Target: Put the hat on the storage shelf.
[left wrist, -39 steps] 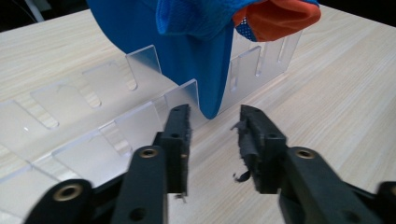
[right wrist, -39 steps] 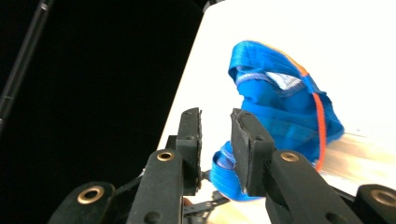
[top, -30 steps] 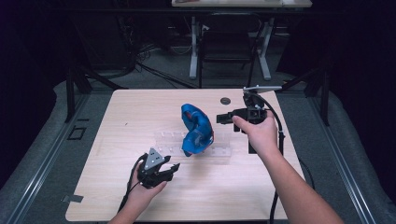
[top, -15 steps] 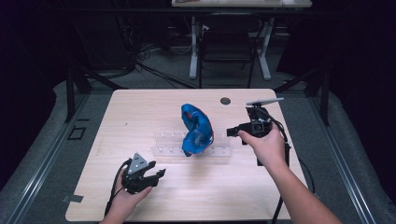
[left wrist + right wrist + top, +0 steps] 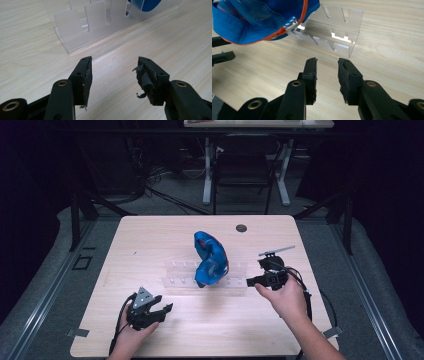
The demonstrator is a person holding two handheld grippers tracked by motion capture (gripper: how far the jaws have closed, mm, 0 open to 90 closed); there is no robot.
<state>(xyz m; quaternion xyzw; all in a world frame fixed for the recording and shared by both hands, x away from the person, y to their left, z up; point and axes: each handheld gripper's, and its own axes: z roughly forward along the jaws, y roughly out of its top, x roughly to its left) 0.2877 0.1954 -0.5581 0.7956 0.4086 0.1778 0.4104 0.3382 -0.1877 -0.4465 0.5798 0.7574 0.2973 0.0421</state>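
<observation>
High view: light wood table point(image 5: 150, 240) on grey floor, dark room. Blue cap point(image 5: 211, 259) sits on clear rack point(image 5: 175, 275) mid-table. Left gripper point(image 5: 161, 310) and right gripper point(image 5: 254, 281) both just opening, jaws apart, empty.

A slotted rack point(image 5: 205, 275) stands across the middle of the table point(image 5: 150, 240), and a cap point(image 5: 211, 260) rests on it, right of its centre. The left gripper point(image 5: 162, 309) lies near the table's front edge, left of the rack; the right gripper point(image 5: 250, 281) sits just beside the rack's right end.
</observation>
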